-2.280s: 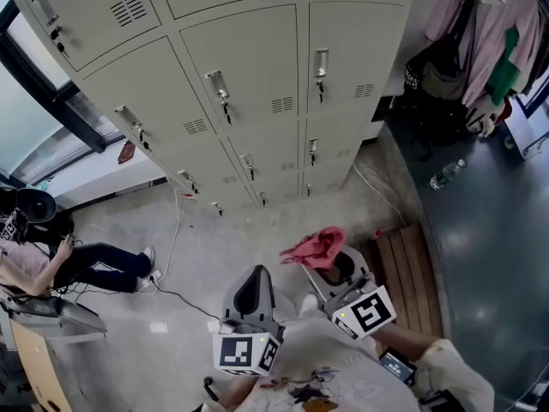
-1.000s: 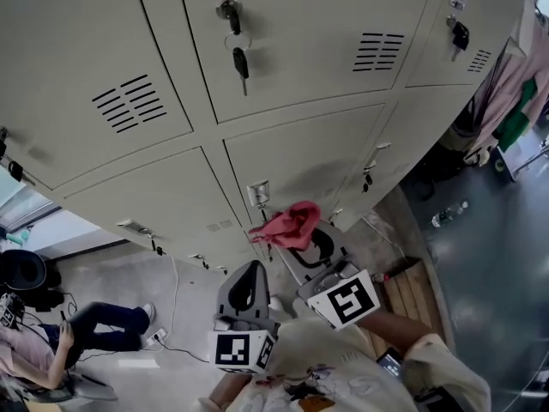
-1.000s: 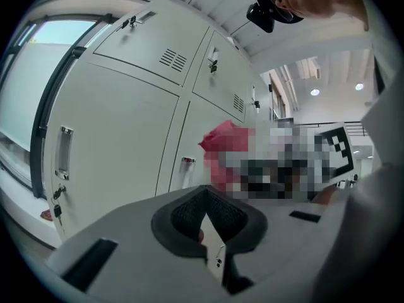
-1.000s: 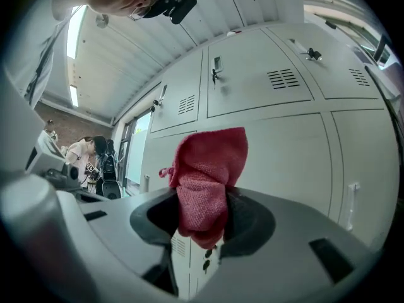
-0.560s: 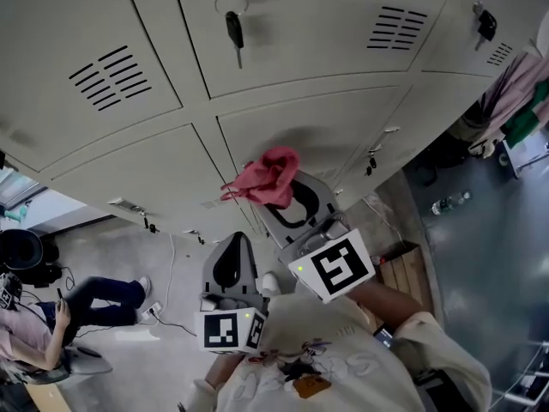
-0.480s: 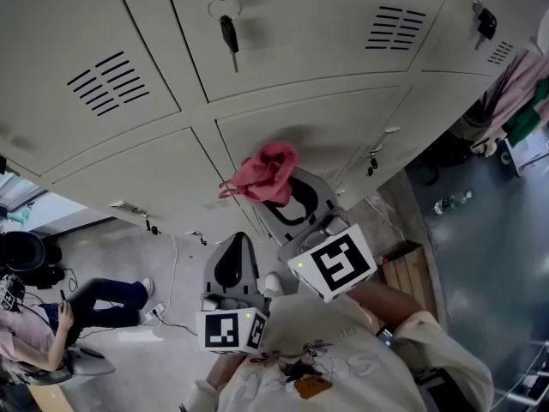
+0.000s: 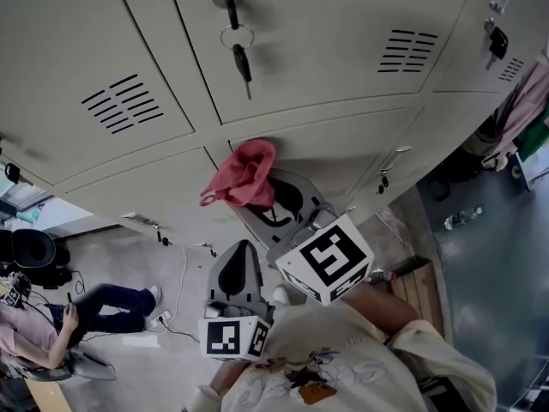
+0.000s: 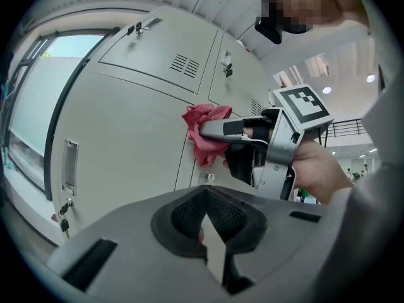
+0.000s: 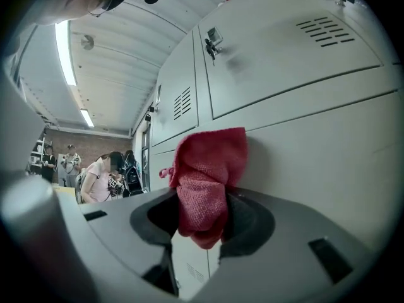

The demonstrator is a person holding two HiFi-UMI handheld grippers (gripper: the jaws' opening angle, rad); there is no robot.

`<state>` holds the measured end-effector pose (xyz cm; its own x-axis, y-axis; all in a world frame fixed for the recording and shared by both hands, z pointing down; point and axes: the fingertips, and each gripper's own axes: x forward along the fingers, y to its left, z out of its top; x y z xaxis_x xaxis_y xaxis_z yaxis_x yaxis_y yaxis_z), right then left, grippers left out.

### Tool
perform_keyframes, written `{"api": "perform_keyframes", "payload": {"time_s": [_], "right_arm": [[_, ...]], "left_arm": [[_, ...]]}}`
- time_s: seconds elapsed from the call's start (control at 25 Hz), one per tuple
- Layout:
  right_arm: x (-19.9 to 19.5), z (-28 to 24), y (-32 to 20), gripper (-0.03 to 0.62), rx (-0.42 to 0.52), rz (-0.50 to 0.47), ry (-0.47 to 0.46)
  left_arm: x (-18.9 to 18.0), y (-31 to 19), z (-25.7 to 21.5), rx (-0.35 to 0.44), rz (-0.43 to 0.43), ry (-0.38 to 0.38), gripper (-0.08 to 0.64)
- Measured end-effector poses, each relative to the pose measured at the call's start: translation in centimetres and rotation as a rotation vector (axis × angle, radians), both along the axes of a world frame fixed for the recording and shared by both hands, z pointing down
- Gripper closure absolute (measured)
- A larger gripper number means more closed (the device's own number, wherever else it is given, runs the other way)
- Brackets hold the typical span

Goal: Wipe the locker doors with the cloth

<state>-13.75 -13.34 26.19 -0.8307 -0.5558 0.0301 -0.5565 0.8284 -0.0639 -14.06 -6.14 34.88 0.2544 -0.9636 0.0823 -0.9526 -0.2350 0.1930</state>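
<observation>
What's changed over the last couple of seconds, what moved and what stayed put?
The person has stepped in close to the lockers, and the right tool has lifted the red cloth from low down up to a locker door, near its top edge. Nothing was taken hold of or let go. The right tool stays shut on the cloth, and the left tool stays low, shut and empty.

Red cloth (image 7: 244,177); beige locker doors (image 7: 326,24)

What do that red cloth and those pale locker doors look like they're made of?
Red cloth: probably microfibre or terry, matte. A fine looped weave shows, and it bunches softly.
Locker doors: most likely painted sheet metal, smooth and pale with a dull sheen. Louvred vent slots are punched into them, and the panel edges look thin and crisp.
</observation>
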Motion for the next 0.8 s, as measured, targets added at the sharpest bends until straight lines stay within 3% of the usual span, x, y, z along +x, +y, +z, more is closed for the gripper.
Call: {"api": "perform_keyframes", "payload": {"time_s": [0.36,0.8], "right_arm": [[-0.7,-0.5,-0.6,0.434,-0.059,-0.056,-0.026],[1.5,-0.3,-1.2,0.436,-0.056,0.009,-0.043]], "left_arm": [[-0.6,-0.5,-0.2,0.006,-0.021,0.015,0.554],[-0.5,-0.5,0.4,-0.015,-0.033,0.011,0.554]]}}
